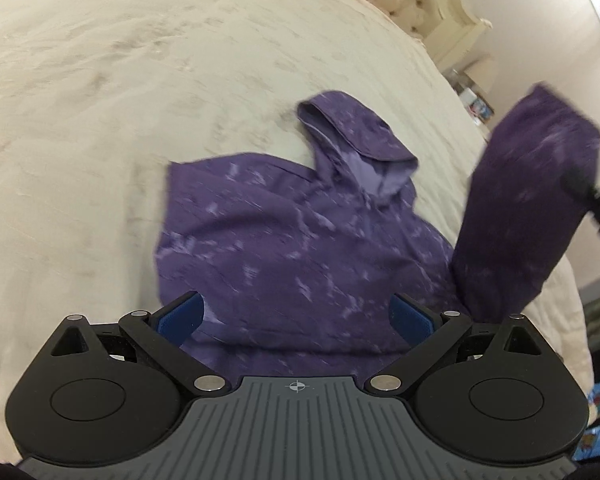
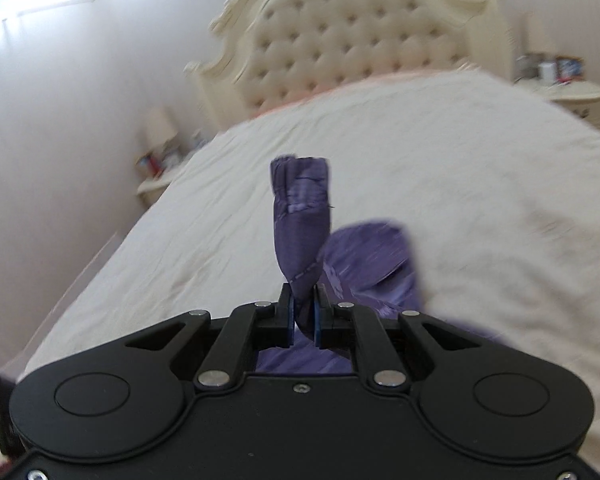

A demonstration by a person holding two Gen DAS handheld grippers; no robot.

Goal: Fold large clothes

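Garment: purple hoodie (image 1: 284, 240) with a mottled lighter print, lying flat on the cream bedspread (image 1: 100, 120), toward the near right part of the bed.
Hood: hood (image 1: 360, 144) points to the far side, toward the tufted headboard (image 2: 356, 32); its paler lining shows.
Left gripper: left gripper (image 1: 298, 314) hovers over the hoodie's near hem, jaws spread wide, blue pads (image 1: 182, 314) apart with nothing between them. Likely positioned to pin or take the hem while the other side is folded.
Right gripper: right gripper (image 2: 303, 314) has its jaws narrow, clamped on the sleeve (image 2: 300, 220) close to the cuff; the cuff end stands up beyond the pads.
Sleeve position: in the left wrist view the sleeve (image 1: 528, 196) is lifted clear of the bed at the right, the rest of it trailing down to the body.
Why held so: raising the sleeve by its end frees it to be carried across the torso.
Step judged: sleeve fold in hand; body not yet folded.
Risk: fabric bunched in the grip may land twisted.
Image quality: both views motion-blurred.
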